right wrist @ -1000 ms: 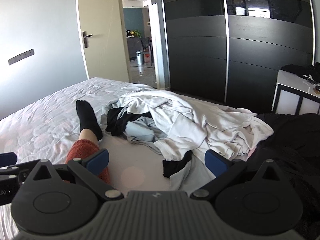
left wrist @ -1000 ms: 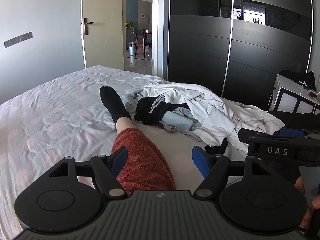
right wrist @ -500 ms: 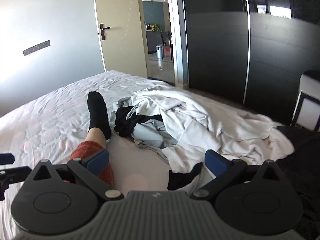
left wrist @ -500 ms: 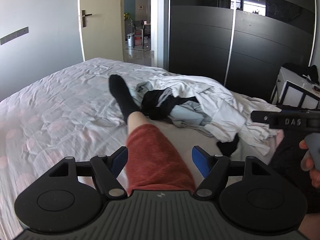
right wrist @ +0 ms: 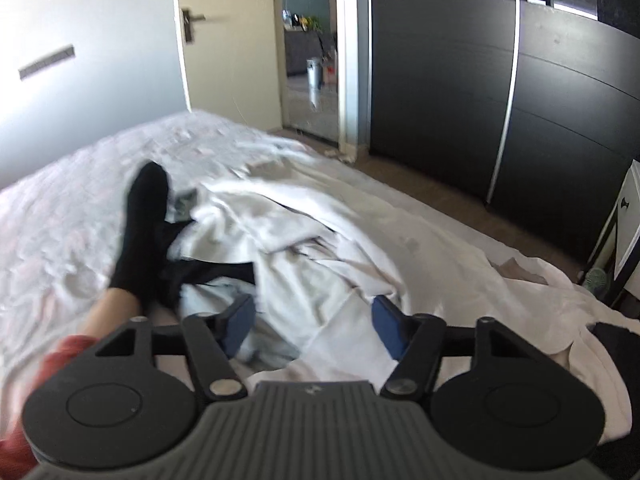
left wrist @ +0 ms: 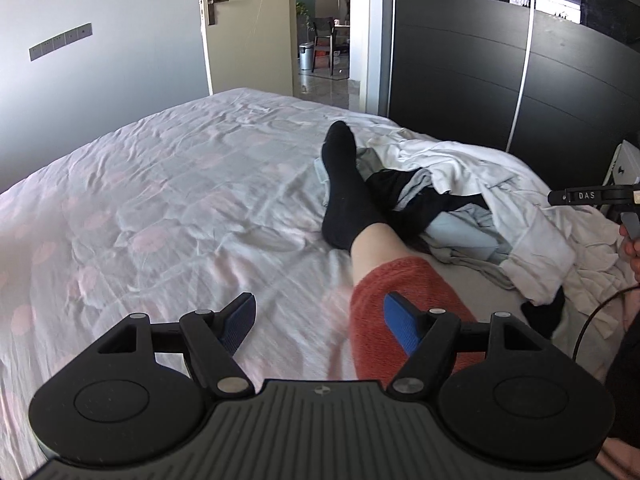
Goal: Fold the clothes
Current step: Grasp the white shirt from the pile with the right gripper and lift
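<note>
Bedroom light falls across a wide bed (left wrist: 160, 216) with a rumpled pale sheet, dark wardrobe doors (left wrist: 460, 80) behind it and an open door (left wrist: 248, 24) to the left. The task's thing, a heap of unfolded clothes (right wrist: 320, 240), lies on the bed's right half: white shirts over black and pale blue pieces. The person sits on the bed with one leg (left wrist: 360, 220) stretched out in a black sock and red fleece, touching the heap's left edge, probably to work within easy reach.

The left gripper (left wrist: 320, 316) hangs over bare sheet and the red fleece, jaws released and wide, holding nothing. The right gripper (right wrist: 314, 320) is low over the near edge of the heap; its jaws have just been closing, with white cloth lying between and below them, but the pads do not yet pinch it. It looks like the first pick of a garment.

No basket or drawer is in view.
</note>
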### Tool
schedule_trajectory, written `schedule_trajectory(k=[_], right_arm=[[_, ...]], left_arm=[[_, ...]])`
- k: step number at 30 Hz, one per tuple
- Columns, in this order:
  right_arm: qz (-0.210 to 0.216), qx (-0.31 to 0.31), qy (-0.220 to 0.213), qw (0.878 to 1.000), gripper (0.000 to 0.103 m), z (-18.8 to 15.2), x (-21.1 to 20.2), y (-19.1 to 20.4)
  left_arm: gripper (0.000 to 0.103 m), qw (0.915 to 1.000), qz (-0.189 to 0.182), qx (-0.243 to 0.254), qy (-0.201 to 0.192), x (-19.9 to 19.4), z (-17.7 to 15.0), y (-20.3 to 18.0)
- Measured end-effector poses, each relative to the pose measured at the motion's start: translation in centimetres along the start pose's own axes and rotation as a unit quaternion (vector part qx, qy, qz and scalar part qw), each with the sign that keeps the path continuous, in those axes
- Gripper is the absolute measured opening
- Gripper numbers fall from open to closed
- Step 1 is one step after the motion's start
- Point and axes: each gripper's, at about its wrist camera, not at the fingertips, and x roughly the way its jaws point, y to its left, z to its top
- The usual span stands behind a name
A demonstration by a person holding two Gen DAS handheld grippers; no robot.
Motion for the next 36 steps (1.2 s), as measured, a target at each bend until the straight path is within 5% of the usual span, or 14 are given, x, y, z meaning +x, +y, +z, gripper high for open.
schedule_trajectory(k=[10,14,16,25,31,36], right_arm=[[-0.052,-0.003,0.014,0.999,0.059,3.8,10.2,-2.4],[-0.043,-0.009,0.029,0.999,0.020,4.9,11.7,-1.7],[-0.057,-0.023,0.019,0.998,0.013,5.5,11.2,-0.9],[-0.044,-0.032,-0.084,0.995,0.010,11.2,3.0,1.9],[0.057,-0.072,-0.169,0.981,0.010,15.7,-6.4,8.6],[0.183,-0.120,-0.229,0.948,0.010,16.8,-15.6,16.4]], left_arm=[[0.084,0.9989,0.030,-0.001,0.037,2.5,-0.4,2.8],[0.083,0.9983,0.037,-0.002,0.044,2.1,-1.1,3.6],[0.083,0.9982,0.043,-0.005,0.042,1.5,-1.4,4.1],[0.080,0.9958,0.081,-0.040,0.013,-3.6,-2.4,7.3],[0.080,0.9902,0.116,-0.071,-0.029,-8.7,-2.7,9.8],[0.080,0.9818,0.151,-0.094,-0.068,-13.6,-3.5,11.9]])
